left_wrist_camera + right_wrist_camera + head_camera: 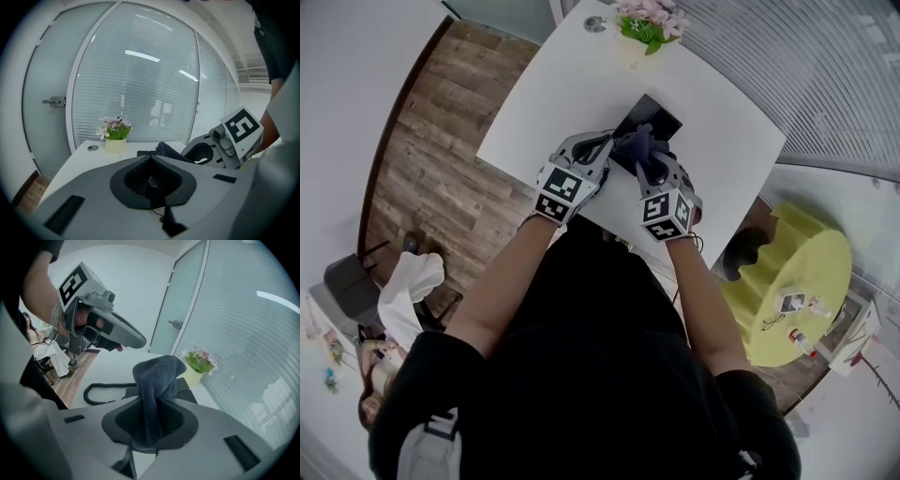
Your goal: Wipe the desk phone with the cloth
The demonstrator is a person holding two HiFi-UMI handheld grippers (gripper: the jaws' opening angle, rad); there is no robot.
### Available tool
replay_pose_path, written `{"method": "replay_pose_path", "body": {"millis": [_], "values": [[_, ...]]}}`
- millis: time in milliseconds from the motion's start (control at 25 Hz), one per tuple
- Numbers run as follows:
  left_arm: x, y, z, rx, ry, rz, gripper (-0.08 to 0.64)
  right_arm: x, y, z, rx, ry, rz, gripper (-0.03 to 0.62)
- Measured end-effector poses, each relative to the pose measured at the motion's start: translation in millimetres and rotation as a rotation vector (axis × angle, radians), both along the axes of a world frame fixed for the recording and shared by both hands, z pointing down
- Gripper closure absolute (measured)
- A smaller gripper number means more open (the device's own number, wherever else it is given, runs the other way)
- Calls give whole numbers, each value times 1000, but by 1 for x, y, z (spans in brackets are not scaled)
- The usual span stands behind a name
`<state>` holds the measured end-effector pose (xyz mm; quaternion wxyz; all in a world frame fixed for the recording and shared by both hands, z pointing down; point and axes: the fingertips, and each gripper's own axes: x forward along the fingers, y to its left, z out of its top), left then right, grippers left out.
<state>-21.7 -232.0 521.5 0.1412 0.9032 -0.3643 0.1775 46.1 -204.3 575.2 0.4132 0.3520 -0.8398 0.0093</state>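
Note:
A black desk phone [654,116] lies on the white table [562,84]; it also shows past my left jaws [144,153] and behind the cloth [187,389]. My right gripper [652,169] [152,401] is shut on a dark grey cloth [639,145] [157,373], which stands bunched up over the phone's near end. My left gripper [602,152] [150,158] is shut with nothing between its jaws, just left of the cloth at the phone's near edge. A coiled black cord [96,392] lies on the table to the left.
A flower pot [649,23] [115,136] [199,364] stands at the table's far edge beside a small round disc [594,23] [93,148]. A glass wall and door [56,101] stand behind. A yellow round table [792,281] is at the right, a chair [352,286] at the left.

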Motion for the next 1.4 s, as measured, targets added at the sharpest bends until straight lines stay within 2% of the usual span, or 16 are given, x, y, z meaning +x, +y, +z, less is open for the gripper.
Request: {"method": "replay_pose_path", "body": {"millis": [320,720,1400], "values": [[7,-29,-2,7,-3,47,549,14,-44,-19,57,-1,75,508],[12,-59,-1,12,3,82,549,20,-87,-24,91,12,124,508],[5,-68,22,-30,2,89,549,15,-110,21,39,105,113,508]]}}
